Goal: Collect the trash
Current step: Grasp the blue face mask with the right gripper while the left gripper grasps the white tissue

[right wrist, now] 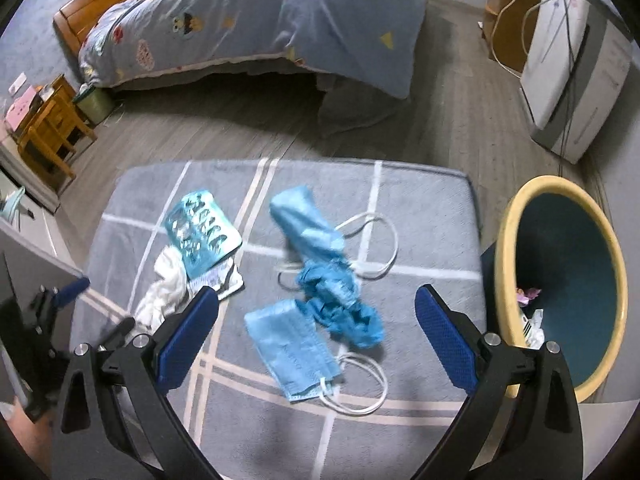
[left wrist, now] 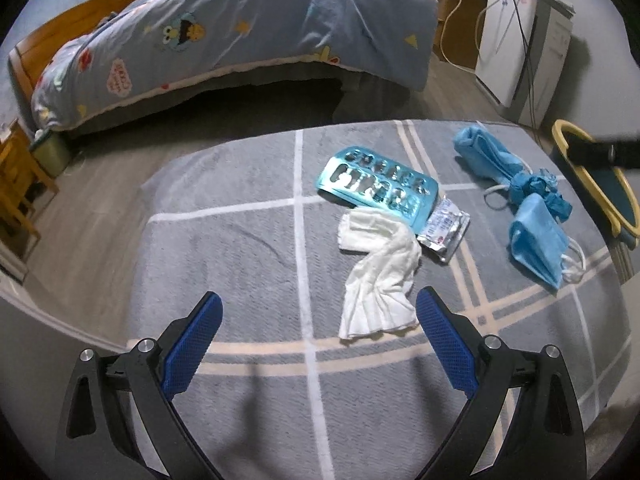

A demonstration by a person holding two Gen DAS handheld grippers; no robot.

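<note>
Trash lies on a grey checked mat (left wrist: 240,248) (right wrist: 420,208). A crumpled white tissue (left wrist: 380,280) (right wrist: 164,296) lies just ahead of my open left gripper (left wrist: 318,316), near its right finger. Beyond it are a teal blister pack (left wrist: 380,190) (right wrist: 202,234) and a silver foil packet (left wrist: 444,232) (right wrist: 222,278). Blue face masks (left wrist: 536,244) (right wrist: 292,350) and a crumpled blue glove (left wrist: 540,190) (right wrist: 340,304) lie to the right. My open right gripper (right wrist: 316,312) hovers over the masks, empty. The left gripper also shows in the right wrist view (right wrist: 72,292).
A yellow-rimmed bin (right wrist: 508,240) (left wrist: 592,184) with a dark teal inside stands right of the mat, some scraps in it. A bed with a blue quilt (left wrist: 260,32) (right wrist: 260,20) is behind. A white appliance (left wrist: 520,48) (right wrist: 568,76) with cables stands at back right; wooden furniture (right wrist: 48,132) at left.
</note>
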